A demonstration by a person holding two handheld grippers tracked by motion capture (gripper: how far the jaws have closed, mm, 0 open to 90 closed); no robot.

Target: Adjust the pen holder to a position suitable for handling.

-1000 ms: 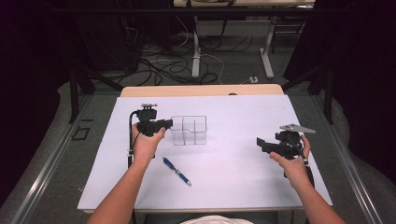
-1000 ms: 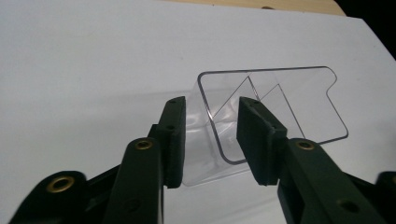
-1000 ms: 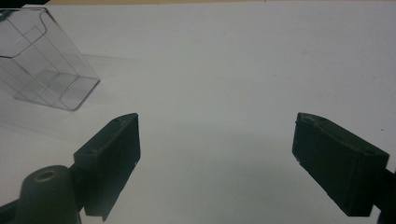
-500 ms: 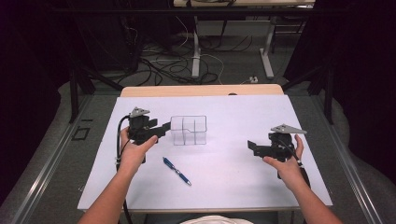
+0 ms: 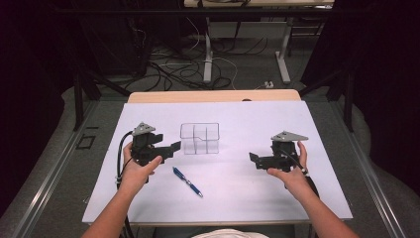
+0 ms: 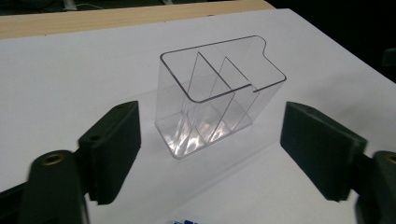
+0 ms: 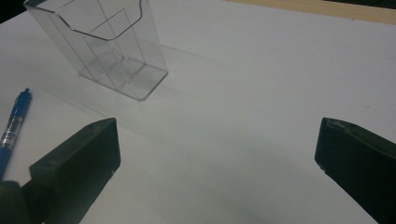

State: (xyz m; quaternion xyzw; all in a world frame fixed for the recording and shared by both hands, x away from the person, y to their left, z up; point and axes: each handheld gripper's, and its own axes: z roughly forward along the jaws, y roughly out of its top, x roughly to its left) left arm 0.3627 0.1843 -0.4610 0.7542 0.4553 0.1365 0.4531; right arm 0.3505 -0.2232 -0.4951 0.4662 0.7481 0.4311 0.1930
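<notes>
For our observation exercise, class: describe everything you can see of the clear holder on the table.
The holder is a small open-topped box of clear, glossy plastic, seemingly acrylic. Thin clear partitions split it into compartments, and one top edge is stepped lower. It is empty and stands upright on the white table, near the middle. Nothing else touches it: the left claw is close beside it, and the pen lies apart, nearer the person.

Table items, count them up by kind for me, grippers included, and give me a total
Clear plastic holder: 1
Blue pen: 1
Black grippers: 2, the left gripper and the right gripper, both with open jaws holding nothing
Total: 4
</notes>
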